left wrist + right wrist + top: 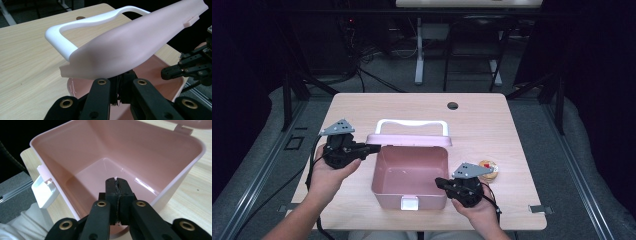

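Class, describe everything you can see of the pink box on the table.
The pink box looks like smooth plastic, squarish with rounded corners, standing open and empty on the wooden table. Its lid is swung back, bearing a white handle. A white latch hangs at the front. The left gripper is shut on the lid's edge; the right gripper is shut on the rim.

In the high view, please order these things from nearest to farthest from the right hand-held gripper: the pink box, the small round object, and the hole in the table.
From the right hand-held gripper:
1. Pink box: its near right rim, at the jaws.
2. Small round object: just right of it.
3. Table hole: far edge.
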`<state>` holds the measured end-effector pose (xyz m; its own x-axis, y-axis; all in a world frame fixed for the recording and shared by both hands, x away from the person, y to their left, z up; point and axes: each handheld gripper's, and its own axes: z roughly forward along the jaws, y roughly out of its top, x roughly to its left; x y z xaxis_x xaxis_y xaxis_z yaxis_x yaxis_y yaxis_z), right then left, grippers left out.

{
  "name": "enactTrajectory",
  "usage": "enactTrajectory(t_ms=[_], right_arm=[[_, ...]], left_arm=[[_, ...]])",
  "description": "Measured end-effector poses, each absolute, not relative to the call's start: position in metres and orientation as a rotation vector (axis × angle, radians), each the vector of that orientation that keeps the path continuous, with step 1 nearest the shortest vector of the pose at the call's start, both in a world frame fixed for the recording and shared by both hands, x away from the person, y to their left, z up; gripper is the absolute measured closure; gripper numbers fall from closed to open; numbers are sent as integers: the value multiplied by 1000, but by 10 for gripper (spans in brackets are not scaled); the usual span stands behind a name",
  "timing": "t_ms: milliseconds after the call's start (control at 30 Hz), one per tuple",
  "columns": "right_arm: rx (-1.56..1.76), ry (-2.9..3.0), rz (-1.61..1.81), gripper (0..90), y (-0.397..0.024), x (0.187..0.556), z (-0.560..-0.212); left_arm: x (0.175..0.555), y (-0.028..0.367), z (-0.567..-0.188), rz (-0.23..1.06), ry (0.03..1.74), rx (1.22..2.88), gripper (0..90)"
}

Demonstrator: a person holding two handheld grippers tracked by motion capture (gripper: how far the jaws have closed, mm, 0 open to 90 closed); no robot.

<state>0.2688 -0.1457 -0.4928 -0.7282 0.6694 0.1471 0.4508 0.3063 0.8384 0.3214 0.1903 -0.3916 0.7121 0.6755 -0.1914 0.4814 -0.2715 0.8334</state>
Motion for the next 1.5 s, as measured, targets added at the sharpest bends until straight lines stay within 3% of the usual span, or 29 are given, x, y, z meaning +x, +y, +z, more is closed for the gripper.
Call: enactTrajectory(t_ms=[1500], right_arm=[[986,2428,1359,900,-131,271,-501]], left_arm=[[343,189,-384,252,943,1908,881]])
